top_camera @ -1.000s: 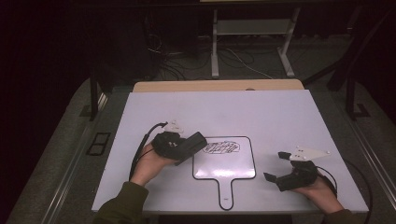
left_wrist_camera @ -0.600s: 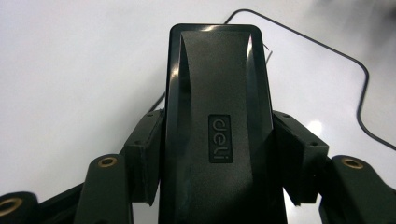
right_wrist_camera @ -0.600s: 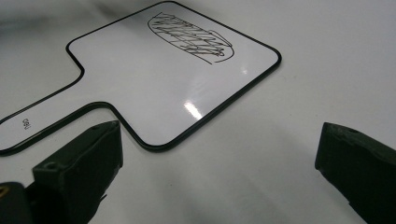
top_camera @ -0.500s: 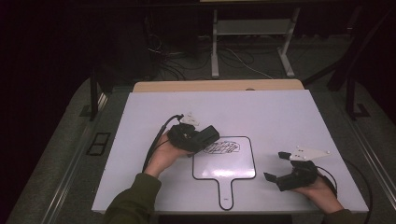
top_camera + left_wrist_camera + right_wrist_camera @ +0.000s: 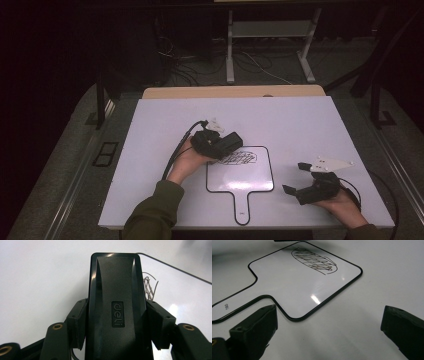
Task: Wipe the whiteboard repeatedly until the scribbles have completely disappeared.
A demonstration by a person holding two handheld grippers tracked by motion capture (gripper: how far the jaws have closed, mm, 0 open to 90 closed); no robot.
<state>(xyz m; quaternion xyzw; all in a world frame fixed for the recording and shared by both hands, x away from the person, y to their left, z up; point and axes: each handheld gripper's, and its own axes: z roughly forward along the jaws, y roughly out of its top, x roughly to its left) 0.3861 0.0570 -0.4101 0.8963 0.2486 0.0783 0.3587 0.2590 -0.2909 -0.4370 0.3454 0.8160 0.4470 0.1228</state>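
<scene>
Under the left hand-held gripper (image 5: 227, 145), clenched on a black eraser (image 5: 116, 312), lies a paddle-shaped whiteboard (image 5: 250, 175) on the white bench (image 5: 300, 120). Its scribble (image 5: 313, 261) looks unwiped, so erasing seems barely begun. Beside the whiteboard rests the right hand-held gripper (image 5: 295, 177), released and empty.

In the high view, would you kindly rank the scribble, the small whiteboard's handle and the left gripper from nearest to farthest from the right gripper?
From the right gripper:
1. Small whiteboard's handle, just to its left, near the table's front edge.
2. Scribble, farther left and back, on the board's upper part.
3. Left gripper, holding the black eraser over the scribble's far-left edge, only slightly beyond it.
</scene>
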